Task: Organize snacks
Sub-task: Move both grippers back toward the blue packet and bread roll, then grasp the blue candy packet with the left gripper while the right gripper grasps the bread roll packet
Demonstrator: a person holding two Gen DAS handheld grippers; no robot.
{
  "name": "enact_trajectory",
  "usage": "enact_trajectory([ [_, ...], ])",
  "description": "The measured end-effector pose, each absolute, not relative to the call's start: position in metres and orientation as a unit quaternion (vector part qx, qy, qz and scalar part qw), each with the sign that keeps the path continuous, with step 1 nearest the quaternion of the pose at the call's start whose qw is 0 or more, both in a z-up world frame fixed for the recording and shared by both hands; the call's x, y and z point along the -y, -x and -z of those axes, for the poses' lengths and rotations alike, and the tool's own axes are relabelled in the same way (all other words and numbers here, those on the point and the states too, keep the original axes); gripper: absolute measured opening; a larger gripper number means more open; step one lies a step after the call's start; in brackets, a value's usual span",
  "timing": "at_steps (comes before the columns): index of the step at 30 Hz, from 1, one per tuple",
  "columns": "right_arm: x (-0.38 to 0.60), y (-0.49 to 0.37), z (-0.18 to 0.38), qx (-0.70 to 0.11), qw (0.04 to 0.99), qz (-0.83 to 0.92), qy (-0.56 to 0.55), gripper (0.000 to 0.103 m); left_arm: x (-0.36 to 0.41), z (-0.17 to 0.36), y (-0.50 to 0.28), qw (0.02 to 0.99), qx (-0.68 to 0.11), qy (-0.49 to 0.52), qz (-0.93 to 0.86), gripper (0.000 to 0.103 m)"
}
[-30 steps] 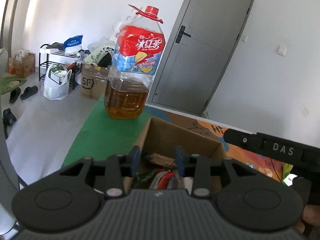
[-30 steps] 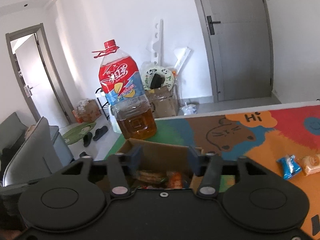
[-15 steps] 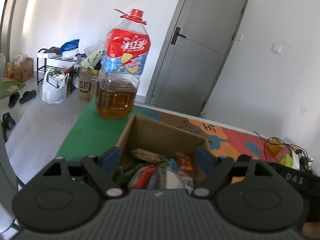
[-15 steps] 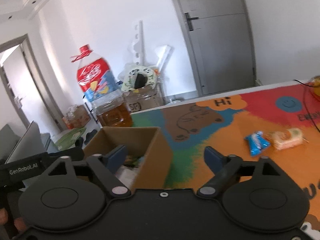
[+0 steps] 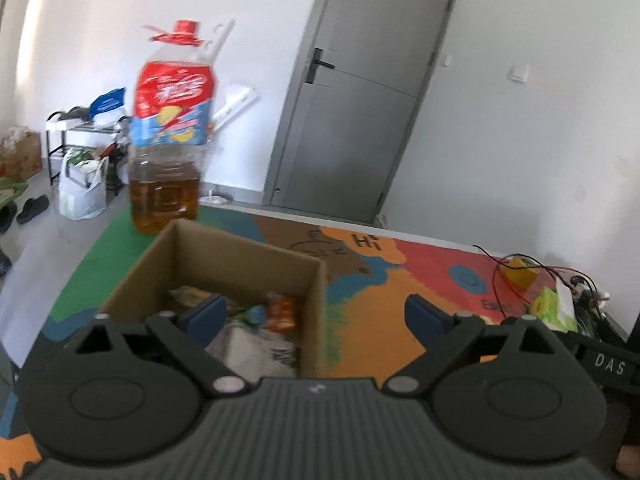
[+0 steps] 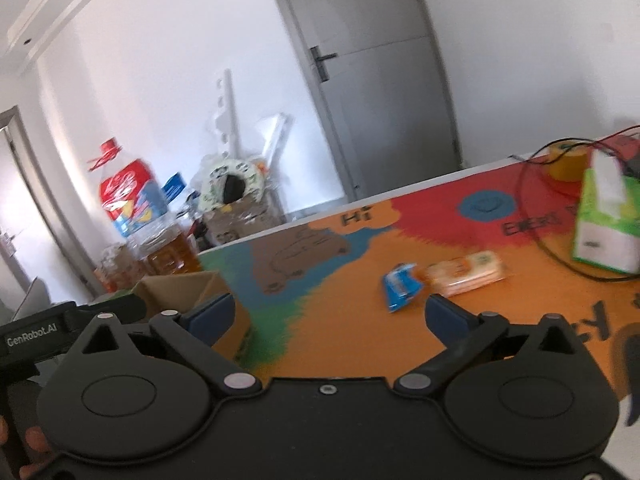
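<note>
Both tools just spread wide, nothing between jaws: left tool (image 5: pixel 316 316) pulled back from box (image 5: pixel 240 264), right tool (image 6: pixel 328 316) swung off it toward bench (image 6: pixel 360 340). Box holds snacks, at 11 o'clock of right tool. Blue pack (image 6: pixel 400 286) and orange pack (image 6: pixel 464 274) loose at 1 o'clock, likely next.

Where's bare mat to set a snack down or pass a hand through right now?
Free: the orange mat between the cardboard box and the blue packet, and the brown cat patch behind. Also the green strip left of the box, before the oil bottle. Crowded: the far right corner, with tissue box, wires, and yellow tape roll.
</note>
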State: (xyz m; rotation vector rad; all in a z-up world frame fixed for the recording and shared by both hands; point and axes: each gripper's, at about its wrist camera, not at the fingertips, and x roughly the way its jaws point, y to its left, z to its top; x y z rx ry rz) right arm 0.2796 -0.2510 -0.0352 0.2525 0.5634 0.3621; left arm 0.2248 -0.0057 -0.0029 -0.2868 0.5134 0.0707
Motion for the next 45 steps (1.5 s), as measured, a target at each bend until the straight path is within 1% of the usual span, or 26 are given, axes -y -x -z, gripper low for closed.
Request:
enact_trajectory([
  [4, 0.274, -0.282, 0.037, -0.272, 0.94, -0.156, -0.134, 0.102, 0.027, -0.001, -0.232, 0.958, -0.25, 0.138, -0.022, 0.095],
  [9, 0.297, -0.284, 0.039, -0.269, 0.942, -0.134, -0.148, 0.096, 0.051, -0.001, -0.245, 0.957, -0.256, 0.133, -0.009, 0.095],
  [15, 0.316, -0.294, 0.042, -0.277, 0.941, -0.105, -0.163, 0.081, 0.075, -0.002, -0.261, 0.957, -0.257, 0.136, -0.006, 0.094],
  [17, 0.32, -0.3, 0.046, -0.284, 0.938, -0.1, -0.174, 0.073, 0.083, -0.001, -0.268, 0.955, -0.26, 0.14, -0.003, 0.093],
  [18, 0.322, -0.303, 0.047, -0.287, 0.936, -0.097, -0.179, 0.072, 0.086, -0.001, -0.271, 0.954, -0.262, 0.143, -0.002, 0.093],
  [20, 0.325, -0.31, 0.051, -0.293, 0.933, -0.093, -0.188, 0.063, 0.092, 0.002, -0.277, 0.954, -0.263, 0.144, -0.003, 0.092],
  [24, 0.329, -0.322, 0.058, -0.302, 0.926, -0.092, -0.206, 0.059, 0.101, 0.01, -0.292, 0.952, -0.265, 0.151, -0.013, 0.086],
  [25, 0.329, -0.325, 0.059, -0.304, 0.925, -0.091, -0.211, 0.057, 0.102, 0.013, -0.296, 0.952, -0.265, 0.154, -0.017, 0.084],
  [27, 0.33, -0.331, 0.064, -0.31, 0.921, -0.09, -0.219, 0.052, 0.104, 0.02, -0.306, 0.948, -0.272, 0.162, -0.021, 0.076],
  [30, 0.331, -0.341, 0.072, -0.319, 0.915, -0.088, -0.229, 0.046, 0.107, 0.029, -0.319, 0.944, -0.284, 0.165, -0.023, 0.069],
  [34, 0.332, -0.358, 0.085, -0.333, 0.908, -0.083, -0.242, 0.044, 0.112, 0.044, -0.337, 0.938, -0.297, 0.175, -0.029, 0.065],
  [39, 0.331, -0.384, 0.1, -0.346, 0.899, -0.08, -0.254, 0.045, 0.118, 0.063, -0.361, 0.928, -0.315, 0.195, -0.036, 0.055],
  [45, 0.324, -0.413, 0.115, -0.359, 0.896, -0.078, -0.249, 0.045, 0.128, 0.083, -0.388, 0.92, -0.335, 0.199, -0.038, 0.052],
])
